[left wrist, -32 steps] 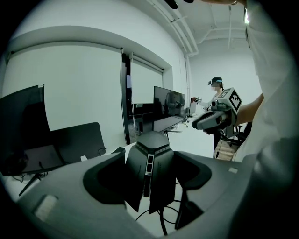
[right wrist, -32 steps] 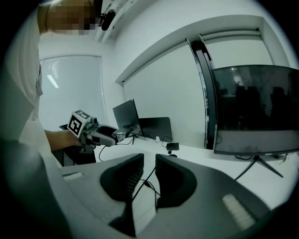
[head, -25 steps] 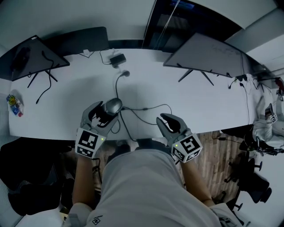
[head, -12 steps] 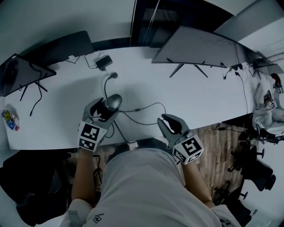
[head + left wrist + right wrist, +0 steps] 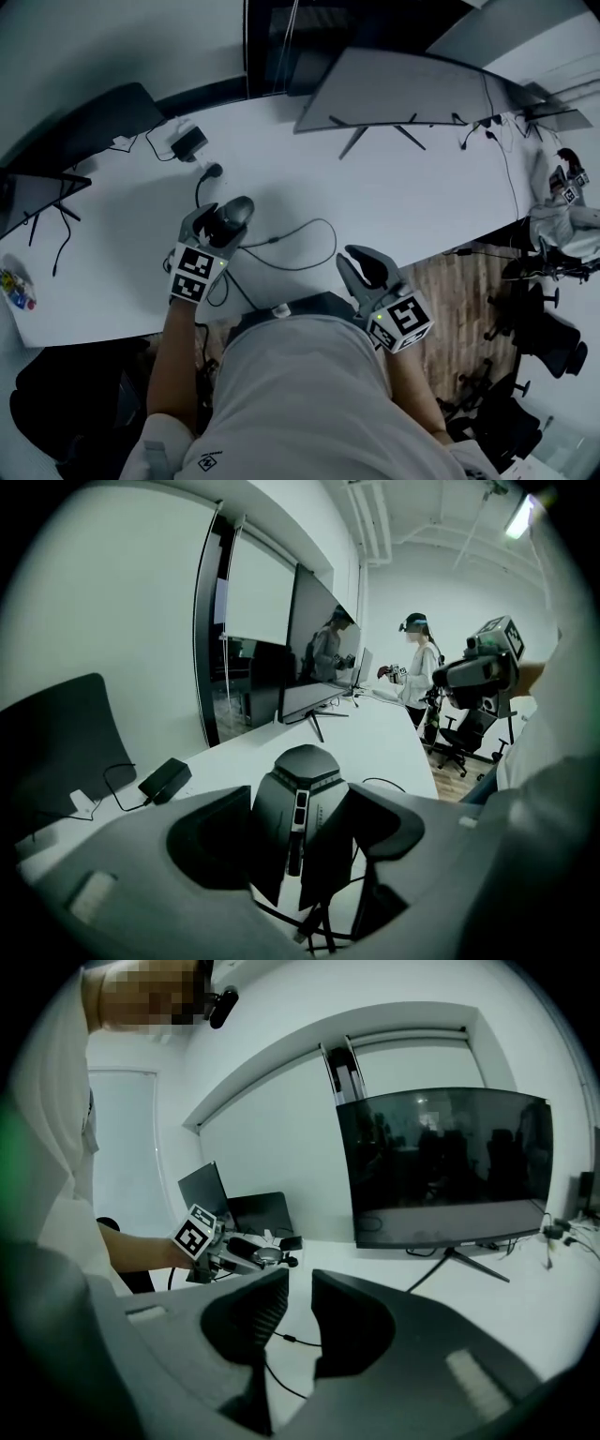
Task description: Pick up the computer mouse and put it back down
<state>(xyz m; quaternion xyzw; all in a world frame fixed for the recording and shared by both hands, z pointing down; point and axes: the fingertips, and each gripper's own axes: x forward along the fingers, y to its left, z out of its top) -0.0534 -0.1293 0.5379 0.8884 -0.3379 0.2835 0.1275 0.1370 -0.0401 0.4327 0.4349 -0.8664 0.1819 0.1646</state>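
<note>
Though the counter (image 5: 403, 178) was carrying it 1 second ago, the left hand-held gripper (image 5: 221, 220) is now clamping the computer mouse (image 5: 302, 794) by both flanks and seems to be holding it clear of that surface, so the pick-up is looking done and only the put-down is remaining. Well to its right, the right hand-held gripper (image 5: 300, 1321) is idling, jaws narrowly apart around nothing. Beneath the left jaws, the cable (image 5: 317, 928) is trailing down.

Monitor (image 5: 403, 89), power adapter (image 5: 189, 143) on desk (image 5: 422, 197)
</note>
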